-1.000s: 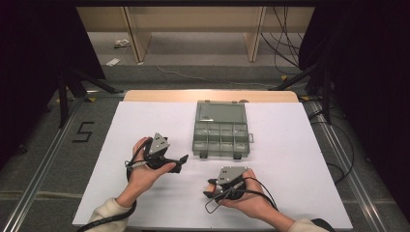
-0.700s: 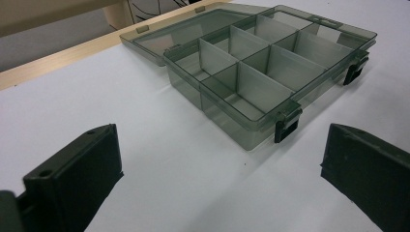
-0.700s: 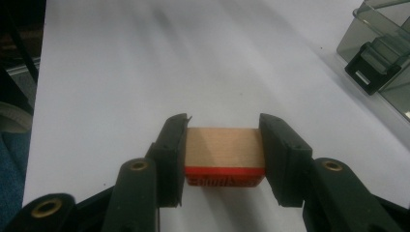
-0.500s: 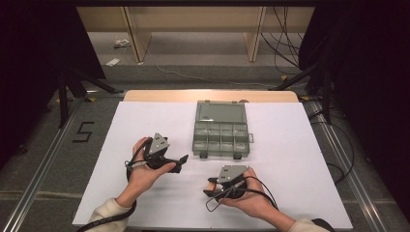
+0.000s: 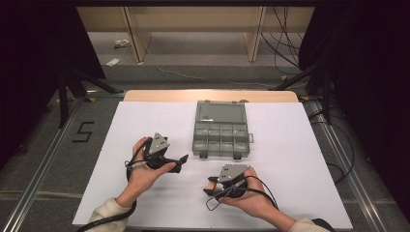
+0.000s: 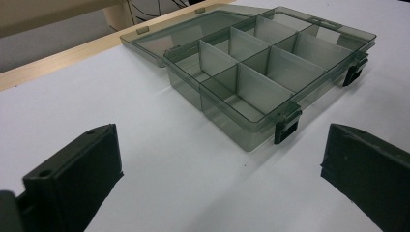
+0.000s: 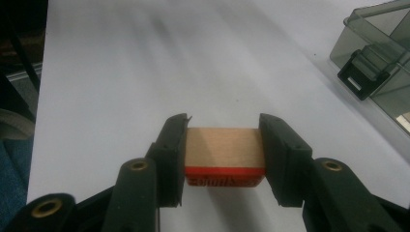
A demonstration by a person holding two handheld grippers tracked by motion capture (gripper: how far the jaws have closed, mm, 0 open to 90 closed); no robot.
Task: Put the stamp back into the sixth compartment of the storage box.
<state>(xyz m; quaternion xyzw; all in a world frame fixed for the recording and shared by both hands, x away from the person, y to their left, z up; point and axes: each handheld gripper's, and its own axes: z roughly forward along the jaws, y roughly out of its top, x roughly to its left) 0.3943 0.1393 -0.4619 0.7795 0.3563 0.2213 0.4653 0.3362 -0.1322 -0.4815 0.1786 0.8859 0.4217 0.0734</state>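
Note:
A smoky grey compartment box (image 5: 221, 135) lies open on the white table, its lid (image 5: 221, 112) flat behind it; its several compartments (image 6: 270, 67) look empty. My left gripper (image 5: 183, 159) rests left of the box's front corner, jaws wide apart with nothing between them, facing the box (image 6: 251, 82). My right gripper (image 5: 210, 185) sits in front of the box, pointing left. It is shut on a small wooden block with a red lower edge (image 7: 223, 154), also seen as a pale block (image 5: 212, 182) at the jaw tips. A black latch (image 7: 360, 72) of the box appears at the right gripper view's upper right.
The white sheet (image 5: 300, 159) covers the table, with a wooden edge (image 5: 208, 95) at the back. Dark stands and cables (image 5: 309, 63) lie on the floor beyond. A floor mark "5" (image 5: 83, 131) is left of the table.

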